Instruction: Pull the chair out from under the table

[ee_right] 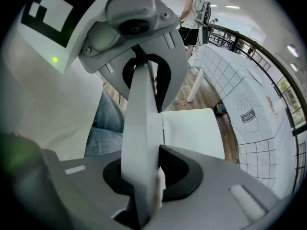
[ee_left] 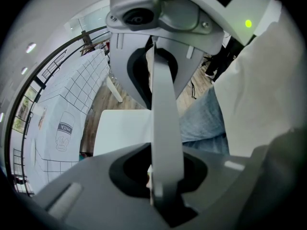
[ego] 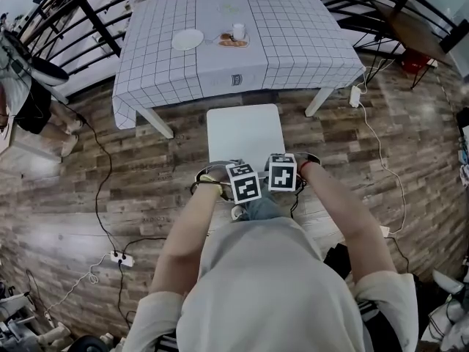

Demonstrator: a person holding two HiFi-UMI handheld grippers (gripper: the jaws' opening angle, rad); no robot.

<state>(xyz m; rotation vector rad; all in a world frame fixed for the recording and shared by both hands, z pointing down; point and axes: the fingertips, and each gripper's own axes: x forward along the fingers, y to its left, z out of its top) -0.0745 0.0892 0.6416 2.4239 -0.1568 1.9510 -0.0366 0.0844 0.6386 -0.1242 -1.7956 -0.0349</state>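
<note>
- White chair (ego: 245,132) stands on the plank floor between the table (ego: 293,46) and the wearer, its seat just clear of the checked cloth's near hem.
- Head view hides the jaws under two marker cubes. The gripper views show them: left gripper (ee_left: 160,176) and right gripper (ee_right: 144,181) are each clenched on the chair back (ee_left: 163,109), side by side, each seeing the other along that top edge.
- Right gripper view shows a bystander (ee_right: 192,13) beyond the table; the head view alone shows the tabletop, with a plate (ego: 188,39) and a cup (ego: 239,31).
- Jeans (ee_right: 108,123) are close behind the back; a power strip (ego: 122,258) lies on the floor to the left.
- Count — one chair, one table, two grippers, one plate, one cup.
</note>
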